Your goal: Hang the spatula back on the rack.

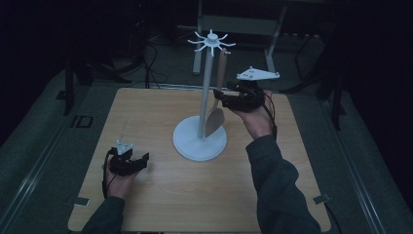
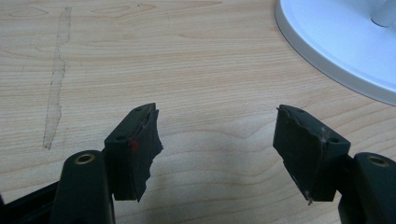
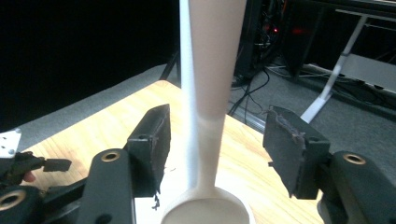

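A white stand point(image 1: 204, 92) with a ring of hooks point(image 1: 212, 41) on top rises from a round base point(image 1: 192, 144) in the middle of the wooden table point(image 1: 146, 112). A pale spoon point(image 1: 215, 119) hangs from one hook, bowl down, just above the base. My right gripper point(image 1: 219, 100) is level with the spoon's handle and open; in the right gripper view the handle point(image 3: 210, 70) runs between the jaws of my right gripper point(image 3: 218, 123) with a gap on each side. My left gripper point(image 1: 144, 160) rests low at the table's left, open and empty point(image 2: 217, 140).
The stand's base point(image 2: 336, 46) lies just beyond my left gripper. A strip of tape residue point(image 2: 56, 79) marks the tabletop. Desk legs and cables point(image 1: 272, 44) stand on the dark floor behind the table. My left gripper also shows far off point(image 3: 28, 168).
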